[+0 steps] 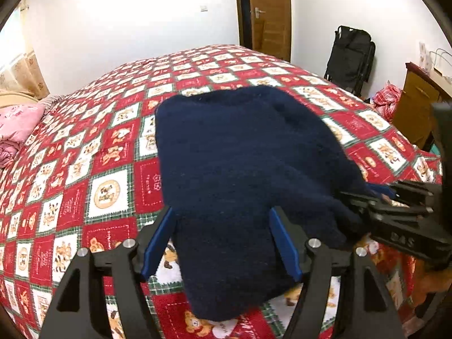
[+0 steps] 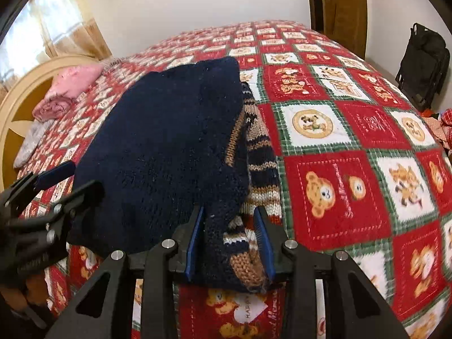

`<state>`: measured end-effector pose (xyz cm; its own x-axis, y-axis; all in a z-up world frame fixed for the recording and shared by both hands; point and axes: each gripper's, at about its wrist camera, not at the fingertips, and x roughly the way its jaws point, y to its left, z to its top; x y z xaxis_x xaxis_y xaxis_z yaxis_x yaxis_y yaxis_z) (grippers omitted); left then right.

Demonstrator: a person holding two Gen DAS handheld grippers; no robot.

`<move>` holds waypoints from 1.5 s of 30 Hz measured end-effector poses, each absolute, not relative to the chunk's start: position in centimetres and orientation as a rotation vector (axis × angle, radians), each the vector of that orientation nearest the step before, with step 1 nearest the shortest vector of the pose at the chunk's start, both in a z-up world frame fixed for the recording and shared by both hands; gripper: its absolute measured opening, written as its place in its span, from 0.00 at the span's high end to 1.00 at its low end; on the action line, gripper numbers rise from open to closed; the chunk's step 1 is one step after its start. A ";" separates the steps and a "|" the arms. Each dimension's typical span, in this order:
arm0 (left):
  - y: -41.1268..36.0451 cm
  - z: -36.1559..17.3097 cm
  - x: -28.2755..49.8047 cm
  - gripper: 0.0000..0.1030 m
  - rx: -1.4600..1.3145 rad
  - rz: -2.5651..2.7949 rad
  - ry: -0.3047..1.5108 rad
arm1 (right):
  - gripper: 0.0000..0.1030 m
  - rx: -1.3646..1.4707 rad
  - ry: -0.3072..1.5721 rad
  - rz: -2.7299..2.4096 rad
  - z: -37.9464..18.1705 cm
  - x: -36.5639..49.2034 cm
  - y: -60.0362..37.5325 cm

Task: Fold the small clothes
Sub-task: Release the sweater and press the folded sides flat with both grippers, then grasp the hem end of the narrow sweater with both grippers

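Observation:
A small navy knitted sweater [image 1: 243,169] lies on the bed, partly folded, its brown, white and navy striped part [image 2: 261,152] showing along its right edge. My left gripper [image 1: 223,214] is open, its blue pads either side of the sweater's near edge. My right gripper [image 2: 229,214] has its pads close on the near right corner of the sweater [image 2: 169,147], apparently gripping it. The right gripper also shows in the left wrist view [image 1: 375,197], and the left gripper in the right wrist view [image 2: 70,178].
The bed has a red, white and green teddy-bear quilt [image 2: 339,186]. Pink bedding [image 2: 70,84] lies by the headboard. A wooden door [image 1: 268,14], a black folded cart [image 1: 350,56], red checked cloth [image 1: 387,99] and a wooden cabinet [image 1: 415,104] stand beyond the bed.

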<state>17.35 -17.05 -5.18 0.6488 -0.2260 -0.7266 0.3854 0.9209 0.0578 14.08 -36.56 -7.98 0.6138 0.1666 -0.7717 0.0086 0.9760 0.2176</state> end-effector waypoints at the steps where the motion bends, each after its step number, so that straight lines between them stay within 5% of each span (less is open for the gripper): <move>1: -16.9 -5.4 17.3 0.27 0.212 -0.348 0.794 | 0.63 0.223 0.915 0.093 -7.9 14.0 -36.8; 12: -15.5 -7.1 17.3 0.18 0.158 -0.378 0.844 | 0.63 0.236 0.918 0.086 -7.8 13.0 -37.0; 19: -12.5 -4.9 18.1 0.18 0.099 -0.476 0.895 | 0.63 0.306 0.781 0.108 -2.0 12.3 -39.3; 26: -11.8 -2.5 26.0 0.18 0.077 -0.327 0.821 | 0.63 0.163 0.817 0.118 0.0 21.9 -36.8; 34: -13.9 -6.3 33.5 0.16 0.150 -0.224 0.886 | 0.63 0.064 1.042 0.048 -6.7 32.7 -35.6; 36: -14.4 -6.5 34.0 0.15 0.158 -0.227 0.883 | 0.51 0.167 1.070 0.040 -8.2 33.7 -37.2; 38: -15.0 -6.7 34.3 0.14 0.193 -0.210 0.873 | 0.28 0.271 1.085 0.024 -9.1 34.3 -39.1; 45: -15.1 -6.3 34.0 0.12 0.188 -0.194 0.872 | 0.26 0.390 0.984 0.058 -7.9 31.3 -40.5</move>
